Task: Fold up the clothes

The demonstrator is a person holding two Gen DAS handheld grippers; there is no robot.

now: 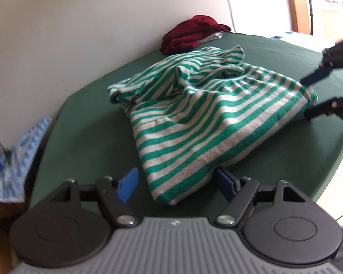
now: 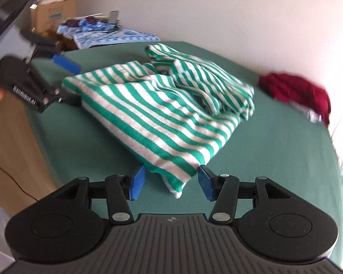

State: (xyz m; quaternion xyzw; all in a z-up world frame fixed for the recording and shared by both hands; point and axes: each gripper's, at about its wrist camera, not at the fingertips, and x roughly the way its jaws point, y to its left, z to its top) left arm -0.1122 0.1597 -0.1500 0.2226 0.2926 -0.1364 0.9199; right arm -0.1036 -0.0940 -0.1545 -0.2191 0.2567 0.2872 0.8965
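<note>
A green-and-white striped garment lies crumpled and partly folded on a dark green sheet. My left gripper stands open astride one near corner of it; the blue pads are not pressing on the cloth. In the right wrist view that same left gripper sits at the garment's left edge, a hand behind it. My right gripper is open around another hanging corner, with gaps beside the pads. The left wrist view shows this right gripper at the garment's right edge.
A dark red garment lies bunched at the far side by the white wall. Blue-and-white patterned cloth and a cardboard box sit beyond the sheet's end. A wooden side panel drops below the sheet's edge.
</note>
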